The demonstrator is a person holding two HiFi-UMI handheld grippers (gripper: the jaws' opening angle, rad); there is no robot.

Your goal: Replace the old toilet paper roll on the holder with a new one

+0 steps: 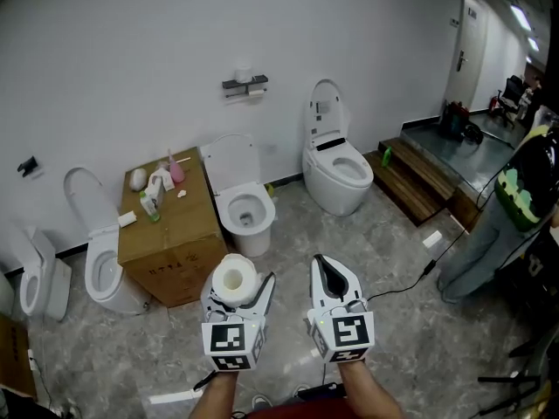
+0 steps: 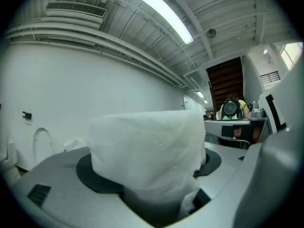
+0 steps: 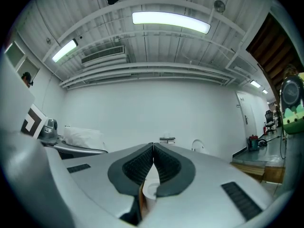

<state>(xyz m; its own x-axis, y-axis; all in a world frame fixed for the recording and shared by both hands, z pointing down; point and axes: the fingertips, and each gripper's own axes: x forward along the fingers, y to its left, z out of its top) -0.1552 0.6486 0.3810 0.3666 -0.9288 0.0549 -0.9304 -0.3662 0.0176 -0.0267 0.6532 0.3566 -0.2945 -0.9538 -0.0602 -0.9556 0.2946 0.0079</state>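
A full white toilet paper roll point(image 1: 234, 278) stands upright between the jaws of my left gripper point(image 1: 238, 286), which is shut on it low in the head view. In the left gripper view the roll point(image 2: 147, 146) fills the gap between the dark pads point(image 2: 92, 175). My right gripper point(image 1: 320, 262) is beside it, shut and empty. In the right gripper view its ribbed pads point(image 3: 137, 164) meet. The holder point(image 1: 244, 85) is a dark wall shelf well ahead, above a toilet, with a white roll point(image 1: 243, 73) on top. It also shows small in the right gripper view as the holder point(image 3: 167, 139).
Several white toilets line the wall, the nearest point(image 1: 243, 201) right below the holder. A cardboard box point(image 1: 170, 234) carrying bottles stands to its left. Wooden steps point(image 1: 419, 180) rise at the right, where someone in grey point(image 1: 489, 234) stands. A cable point(image 1: 434, 260) lies on the marble floor.
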